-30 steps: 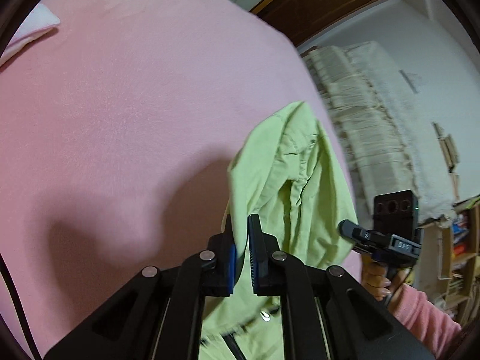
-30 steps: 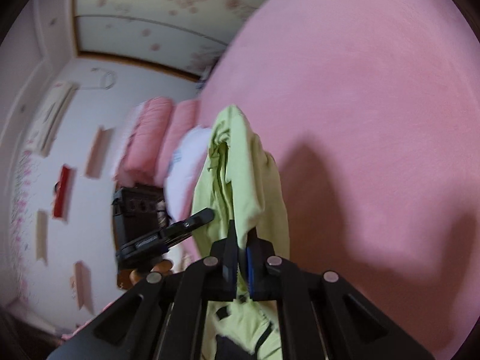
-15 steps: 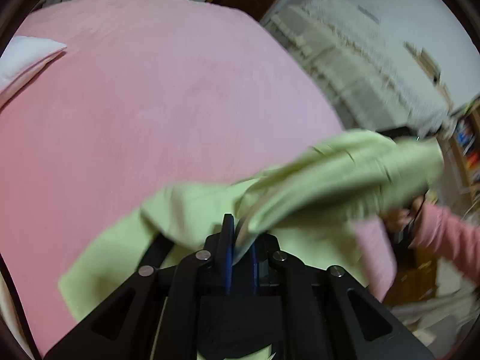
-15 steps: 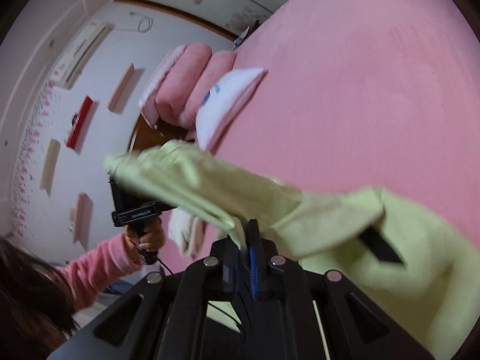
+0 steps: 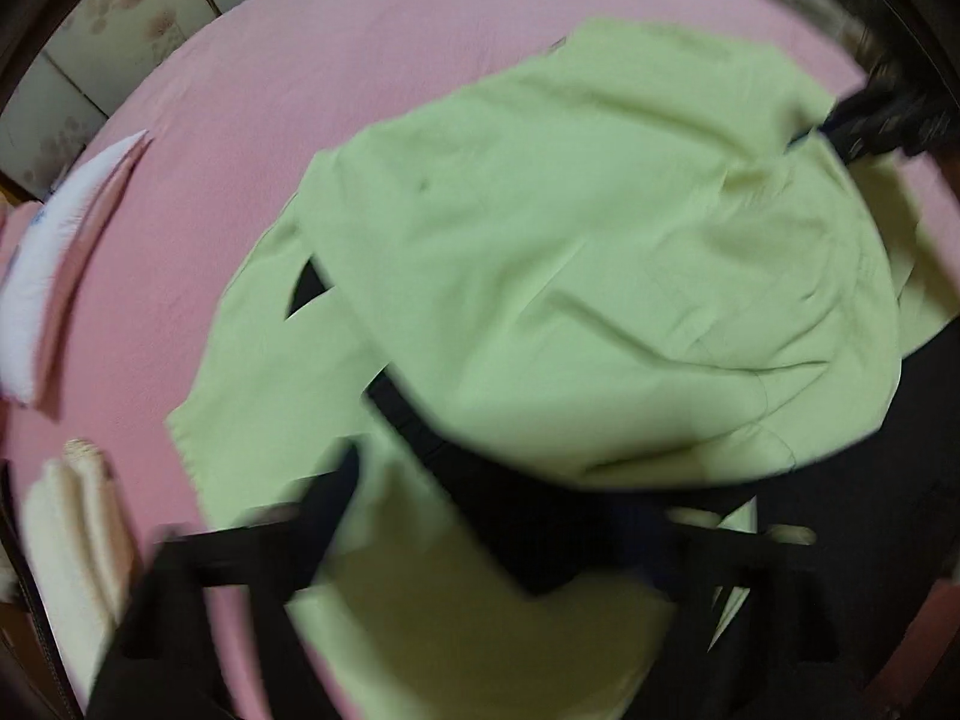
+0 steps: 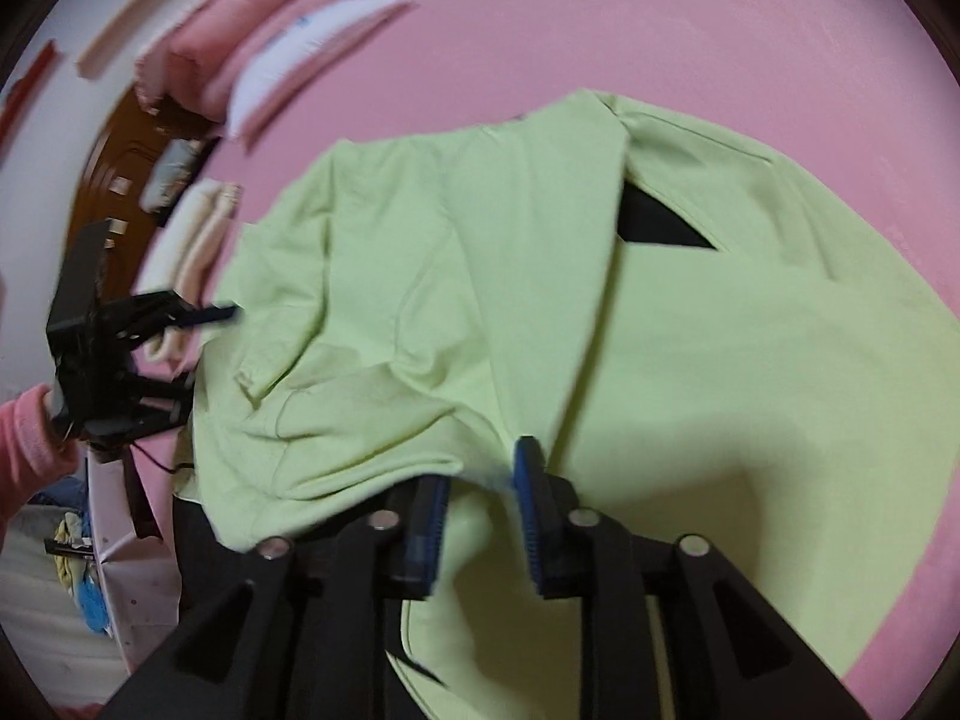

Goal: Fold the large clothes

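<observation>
A light green garment (image 5: 576, 252) lies spread on the pink bed (image 5: 252, 108), its upper layer folded over the lower one, with black trim (image 6: 654, 222) showing in a gap. My left gripper (image 5: 498, 504) points down at the near hem, blurred; its jaws are opening wide and nothing is pinched. From the right wrist view the left gripper (image 6: 180, 354) stands at the garment's left edge. My right gripper (image 6: 483, 462) is opening: its blue pads (image 6: 534, 516) stand apart with a loose fold edge between them, not pressed. The right gripper (image 5: 876, 120) also shows at the cloth's far right edge.
Pink and white pillows (image 6: 300, 36) lie at the head of the bed by a wooden headboard (image 6: 114, 144). Folded cream towels (image 6: 198, 228) sit at the bed's edge. A person's pink sleeve (image 6: 30, 438) holds the left gripper. Clutter (image 6: 78, 570) lies beyond the bed's edge.
Both grippers swung the hanging garment down and across; it now lies flat and folded over on the bed. Both pairs of jaws, shut on the cloth before, have come apart.
</observation>
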`<state>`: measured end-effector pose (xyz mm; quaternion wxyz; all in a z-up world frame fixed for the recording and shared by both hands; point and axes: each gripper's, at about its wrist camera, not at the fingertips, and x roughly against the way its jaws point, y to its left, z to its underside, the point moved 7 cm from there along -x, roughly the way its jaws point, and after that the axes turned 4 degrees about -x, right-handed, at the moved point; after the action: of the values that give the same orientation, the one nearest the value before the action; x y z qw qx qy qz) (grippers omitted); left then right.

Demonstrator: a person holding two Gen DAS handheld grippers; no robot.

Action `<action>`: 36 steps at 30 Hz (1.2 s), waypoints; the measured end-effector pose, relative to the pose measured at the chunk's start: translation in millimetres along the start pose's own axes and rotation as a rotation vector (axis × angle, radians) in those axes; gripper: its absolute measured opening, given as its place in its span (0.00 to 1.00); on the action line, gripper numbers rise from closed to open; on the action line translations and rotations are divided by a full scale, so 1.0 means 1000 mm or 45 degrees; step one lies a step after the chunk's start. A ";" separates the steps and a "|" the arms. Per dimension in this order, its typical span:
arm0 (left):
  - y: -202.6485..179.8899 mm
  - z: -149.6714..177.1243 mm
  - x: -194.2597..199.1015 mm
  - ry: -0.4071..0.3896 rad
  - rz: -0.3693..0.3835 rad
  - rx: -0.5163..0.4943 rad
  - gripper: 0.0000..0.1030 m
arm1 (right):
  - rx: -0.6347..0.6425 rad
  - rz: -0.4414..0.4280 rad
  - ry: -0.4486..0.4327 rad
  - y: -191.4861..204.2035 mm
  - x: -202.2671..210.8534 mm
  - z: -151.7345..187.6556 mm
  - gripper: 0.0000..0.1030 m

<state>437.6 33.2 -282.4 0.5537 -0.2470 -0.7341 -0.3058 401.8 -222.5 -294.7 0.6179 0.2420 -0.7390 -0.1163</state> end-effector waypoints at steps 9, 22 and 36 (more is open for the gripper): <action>0.028 0.015 0.075 -0.094 0.019 0.263 0.84 | -0.034 0.142 0.035 0.002 0.050 0.024 0.85; -0.046 -0.009 -0.012 0.029 0.256 0.817 0.11 | -0.395 -0.266 -0.266 0.086 -0.036 0.036 0.03; -0.010 0.008 0.031 -0.160 0.176 0.837 0.16 | -0.592 0.035 -0.555 -0.009 0.033 0.055 0.00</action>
<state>417.3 32.2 -256.1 0.5768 -0.1227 -0.8076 0.0012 346.7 -254.1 -281.8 0.4852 0.0537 -0.8108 -0.3229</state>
